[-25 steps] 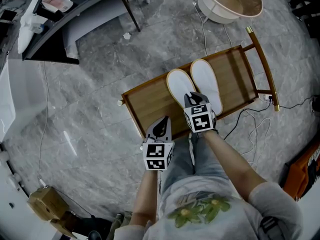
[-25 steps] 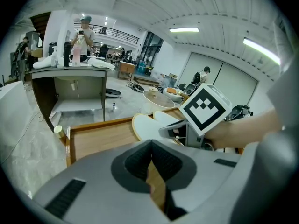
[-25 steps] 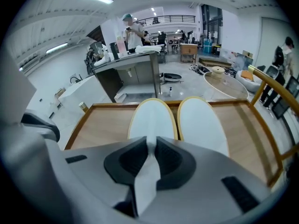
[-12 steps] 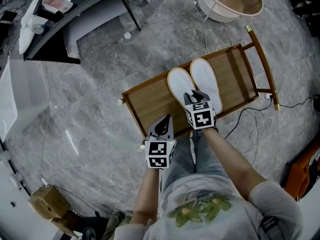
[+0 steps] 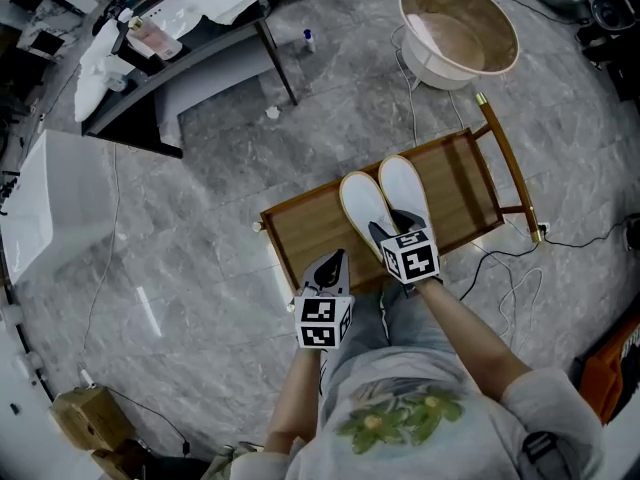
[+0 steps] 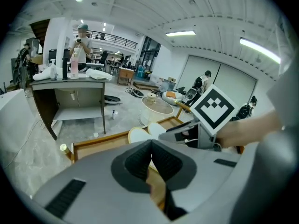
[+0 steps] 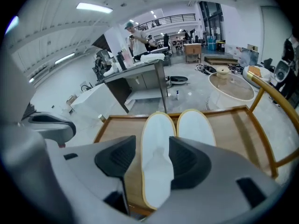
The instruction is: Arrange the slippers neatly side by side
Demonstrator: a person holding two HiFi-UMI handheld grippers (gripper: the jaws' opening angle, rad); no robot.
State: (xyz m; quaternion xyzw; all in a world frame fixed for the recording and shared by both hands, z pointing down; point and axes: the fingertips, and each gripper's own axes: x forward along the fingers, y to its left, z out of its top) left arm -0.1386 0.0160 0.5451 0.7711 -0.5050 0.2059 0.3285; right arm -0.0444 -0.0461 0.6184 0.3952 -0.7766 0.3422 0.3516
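Two white slippers with tan rims lie side by side, toes away from me, on a wooden rack [image 5: 300, 223]. The left slipper [image 5: 360, 206] [image 7: 156, 143] touches the right slipper [image 5: 403, 183] [image 7: 196, 127]. My right gripper [image 5: 395, 226] [image 7: 150, 155] hovers over the left slipper's heel. Its jaws have just been opening and now stand wide, with the slipper showing between them but untouched. My left gripper [image 5: 333, 258] [image 6: 150, 155] hangs at the rack's near edge, shut and holding nothing. In the left gripper view both slippers [image 6: 140, 134] show beyond it.
A round basin [image 5: 460, 33] stands behind the rack. A dark table [image 5: 190, 38] with clutter is at the back left, and a white box [image 5: 40, 208] at the left. Cables [image 5: 510, 278] trail on the floor right of the rack. People stand far off.
The right gripper's jaws have spread apart and it has lifted away from the left slipper's heel. The left gripper has risen too. The slippers have stayed put.
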